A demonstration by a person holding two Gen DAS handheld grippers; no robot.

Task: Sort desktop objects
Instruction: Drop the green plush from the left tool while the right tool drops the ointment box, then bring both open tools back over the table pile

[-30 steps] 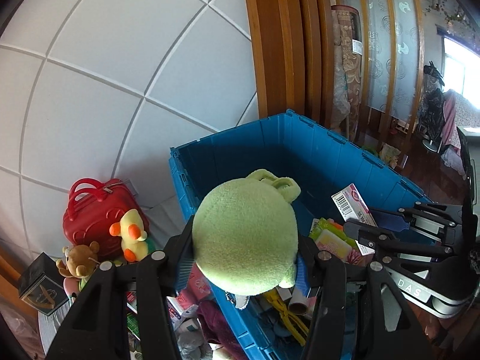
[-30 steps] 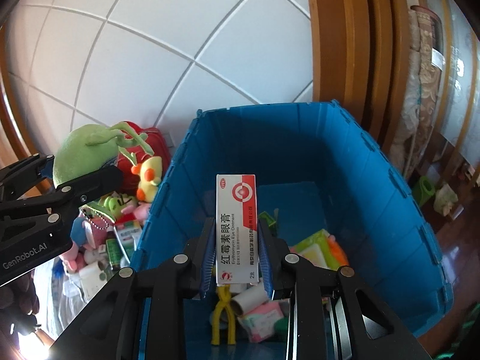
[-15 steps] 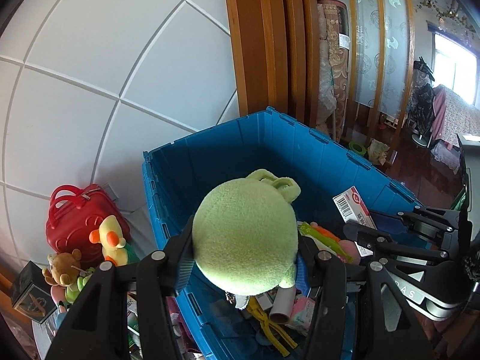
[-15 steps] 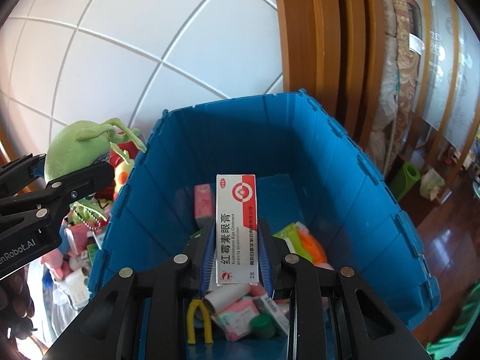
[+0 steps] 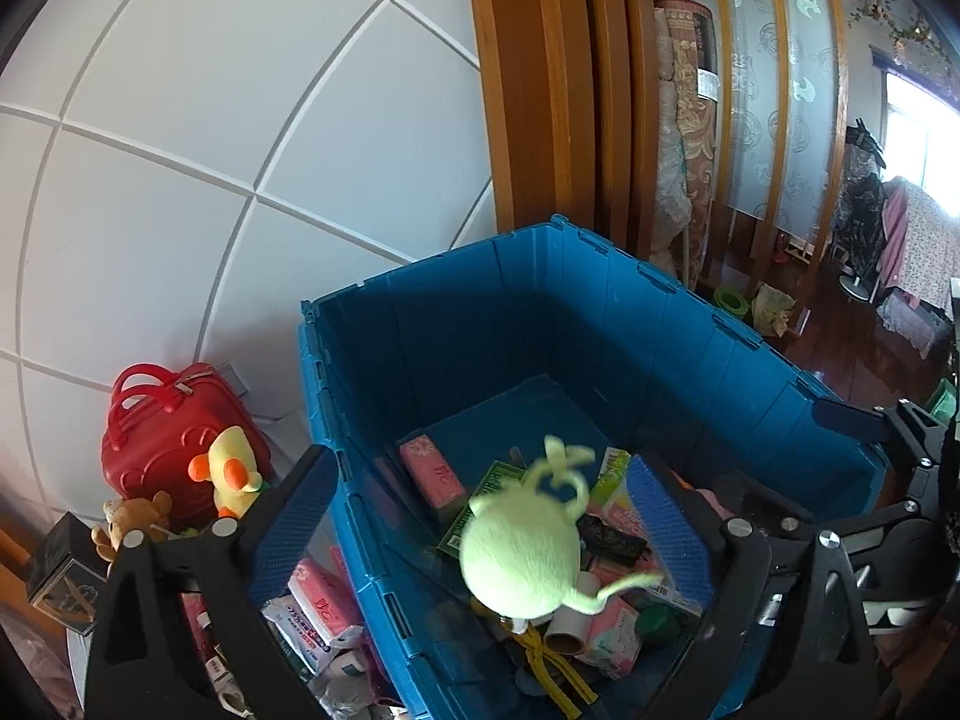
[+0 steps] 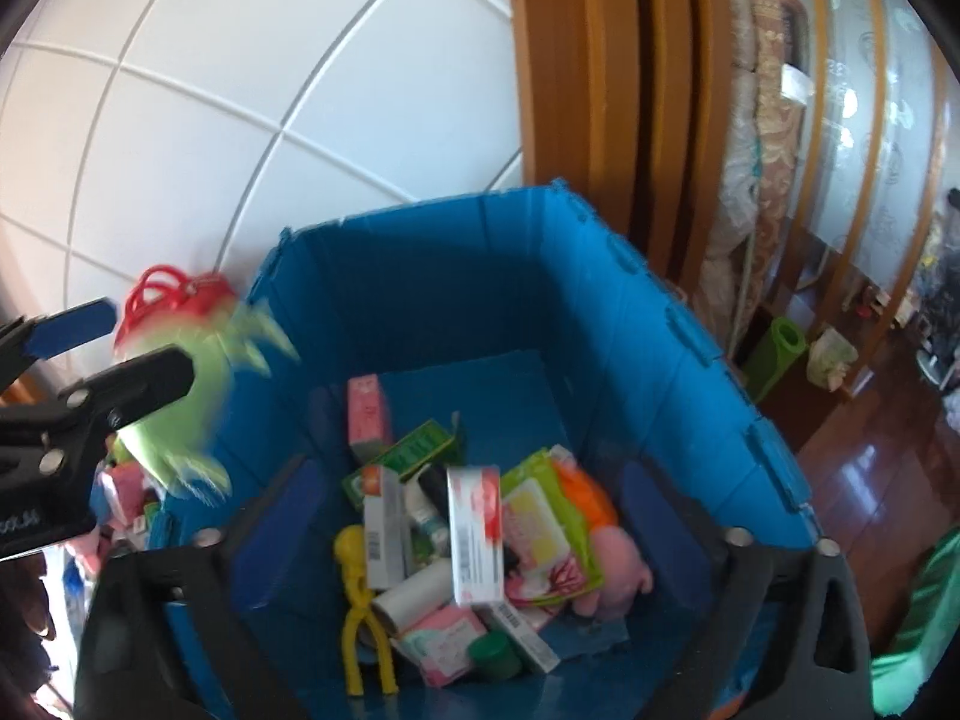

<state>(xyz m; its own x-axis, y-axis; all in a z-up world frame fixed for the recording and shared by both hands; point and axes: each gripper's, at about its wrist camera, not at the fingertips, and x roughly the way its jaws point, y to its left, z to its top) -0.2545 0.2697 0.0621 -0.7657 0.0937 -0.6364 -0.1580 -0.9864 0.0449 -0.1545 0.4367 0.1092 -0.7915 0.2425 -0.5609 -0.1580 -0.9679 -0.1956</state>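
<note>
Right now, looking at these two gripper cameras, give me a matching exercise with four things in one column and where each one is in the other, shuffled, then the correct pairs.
Things:
1. green plush toy
2. yellow duck toy
3. red and white box
4. red case

Places:
A. against the white wall, outside the blue bin
B. blurred, between the opening left jaws, over the bin
C. in front of the red case, outside the bin
D. blurred, over the pile inside the bin

Pairs: 1-B, 2-C, 3-D, 4-A

Blue crate [image 5: 708, 324], red case [image 5: 162, 420] and toys side by side on hidden surface.
</note>
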